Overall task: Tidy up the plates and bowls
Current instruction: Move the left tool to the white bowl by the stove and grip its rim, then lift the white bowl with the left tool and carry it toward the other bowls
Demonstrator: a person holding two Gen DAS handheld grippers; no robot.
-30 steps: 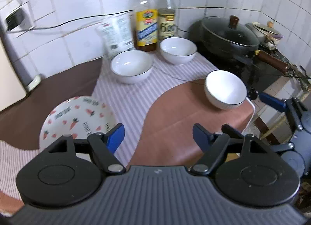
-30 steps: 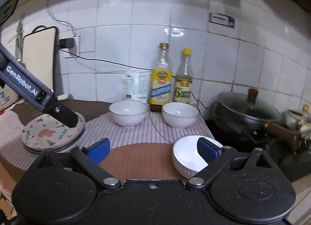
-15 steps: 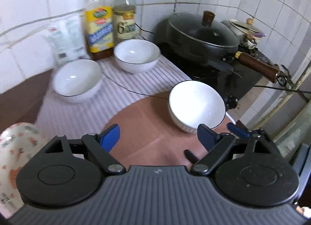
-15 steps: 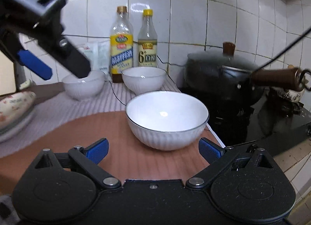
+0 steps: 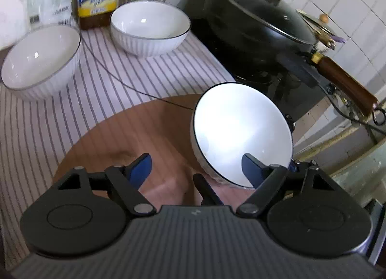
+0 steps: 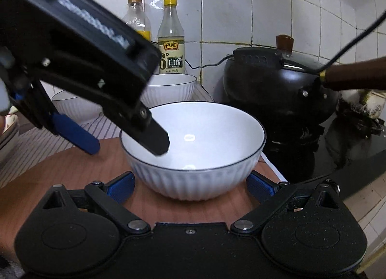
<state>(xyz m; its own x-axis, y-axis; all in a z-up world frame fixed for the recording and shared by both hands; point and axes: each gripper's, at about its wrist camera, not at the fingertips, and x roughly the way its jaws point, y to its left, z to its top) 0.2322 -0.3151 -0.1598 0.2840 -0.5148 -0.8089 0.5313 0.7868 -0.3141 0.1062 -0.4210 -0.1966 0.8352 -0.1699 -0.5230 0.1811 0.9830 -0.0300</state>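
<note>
Right wrist view: right tongs (image 6: pixel 190 186) wide around the near bowl (image 6: pixel 193 146) – left tongs (image 5: pixel 196 166) closing over its rim. Two far bowls (image 5: pixel 149 28) wait unstacked.

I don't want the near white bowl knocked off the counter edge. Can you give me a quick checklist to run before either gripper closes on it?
1. Right gripper straddles the near bowl, pads apart from its wall: ok.
2. Left gripper closing; one finger inside the bowl, the other outside its rim: ok.
3. Bowl empty: ok.
4. Bowl flat on the brown mat: ok.
5. Room from the pan handle: ok.
6. Margin to the counter edge: cannot tell.
</note>
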